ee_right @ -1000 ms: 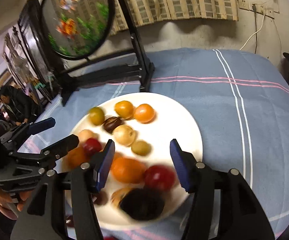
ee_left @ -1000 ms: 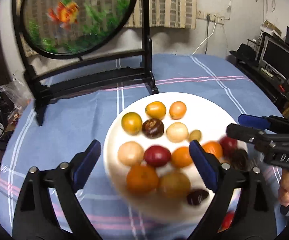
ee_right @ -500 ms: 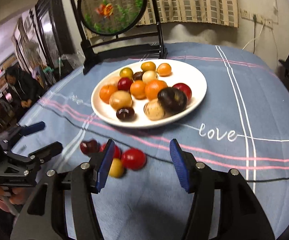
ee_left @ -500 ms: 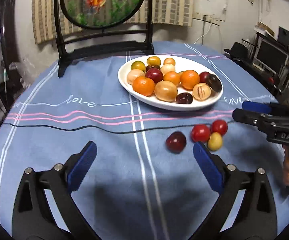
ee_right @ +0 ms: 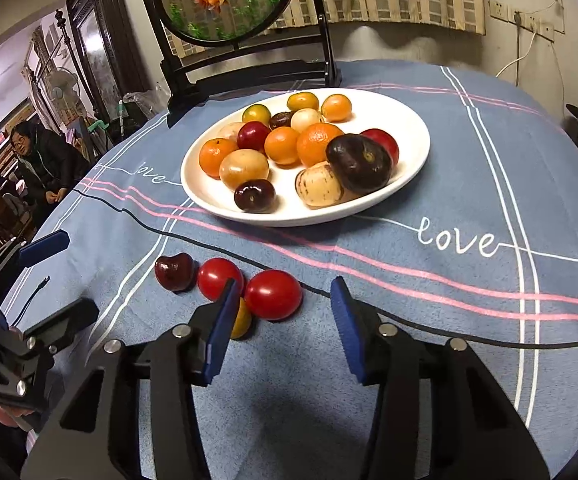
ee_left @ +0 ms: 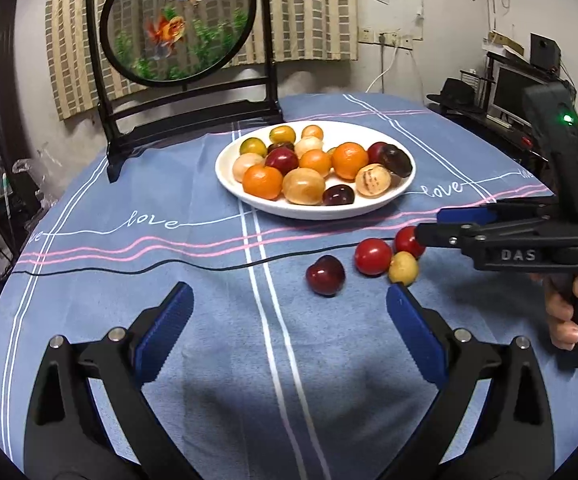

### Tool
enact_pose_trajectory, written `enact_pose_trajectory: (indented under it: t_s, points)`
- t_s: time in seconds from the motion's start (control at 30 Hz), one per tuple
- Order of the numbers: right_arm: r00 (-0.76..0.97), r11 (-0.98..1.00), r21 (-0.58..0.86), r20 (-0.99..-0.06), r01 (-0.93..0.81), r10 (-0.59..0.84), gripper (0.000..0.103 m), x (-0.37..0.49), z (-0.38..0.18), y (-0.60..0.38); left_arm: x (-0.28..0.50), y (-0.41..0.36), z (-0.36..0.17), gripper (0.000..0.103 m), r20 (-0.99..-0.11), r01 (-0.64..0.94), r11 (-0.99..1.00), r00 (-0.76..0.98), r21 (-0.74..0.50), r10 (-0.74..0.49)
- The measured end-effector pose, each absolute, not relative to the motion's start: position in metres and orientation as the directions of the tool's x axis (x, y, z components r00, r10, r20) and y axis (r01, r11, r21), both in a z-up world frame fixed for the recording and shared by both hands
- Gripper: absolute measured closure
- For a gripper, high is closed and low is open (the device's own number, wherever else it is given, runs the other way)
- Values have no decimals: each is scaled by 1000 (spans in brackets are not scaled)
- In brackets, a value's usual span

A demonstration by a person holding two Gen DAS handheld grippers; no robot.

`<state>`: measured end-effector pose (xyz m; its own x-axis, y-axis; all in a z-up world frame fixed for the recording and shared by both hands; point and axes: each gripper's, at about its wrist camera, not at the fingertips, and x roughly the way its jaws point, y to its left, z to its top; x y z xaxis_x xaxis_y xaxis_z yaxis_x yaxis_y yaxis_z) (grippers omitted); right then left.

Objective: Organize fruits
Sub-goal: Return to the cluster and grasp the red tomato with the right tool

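A white plate (ee_left: 313, 211) (ee_right: 289, 218) holds several fruits: oranges, plums, pale and dark ones. In front of it on the blue cloth lie a dark cherry (ee_left: 325, 275) (ee_right: 174, 271), two red tomatoes (ee_left: 373, 257) (ee_left: 407, 241) and a small yellow fruit (ee_left: 403, 268). My left gripper (ee_left: 287, 292) (ee_right: 55, 284) is open over bare cloth, short of the cherry. My right gripper (ee_right: 284, 286) (ee_left: 433, 224) is closing, its jaws either side of the nearer tomato (ee_right: 273, 294), and the pads stay off it. One of its fingers (ee_right: 221, 320) half hides the yellow fruit (ee_right: 243, 320).
A black-framed round goldfish screen (ee_left: 177, 20) (ee_right: 225, 0) stands behind the plate. A thin black cable (ee_left: 169, 266) (ee_right: 409, 324) crosses the cloth in front of it. A person (ee_right: 45, 160) stands beyond the table's left edge. A desk with a monitor (ee_left: 517, 92) is at the right.
Both grippers have drawn back from over the plate to the table's near side, bringing the loose fruits into view. The right jaws stand narrower than before.
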<state>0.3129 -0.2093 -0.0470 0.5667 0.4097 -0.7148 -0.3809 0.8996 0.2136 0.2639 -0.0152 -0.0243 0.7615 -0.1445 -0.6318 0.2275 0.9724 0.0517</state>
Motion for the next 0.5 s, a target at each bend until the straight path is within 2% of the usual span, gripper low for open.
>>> enact_pose_trajectory:
  t_s: [0.07,0.2,0.5]
  points:
    - [565,899,221,-714,-379,414,55,315,-49,-208,264,-16,-24,4,-632,231,972,761,52,-147]
    - [542,894,254,-723,-369,429,61,323,-54,-205,265,-14,-25,4,-635,224,973,759,46,-145]
    - [537,897,240,-733,-371,418,67,326,-58,-198,264,-12,-22,4,-629,219,975,763,35,-149]
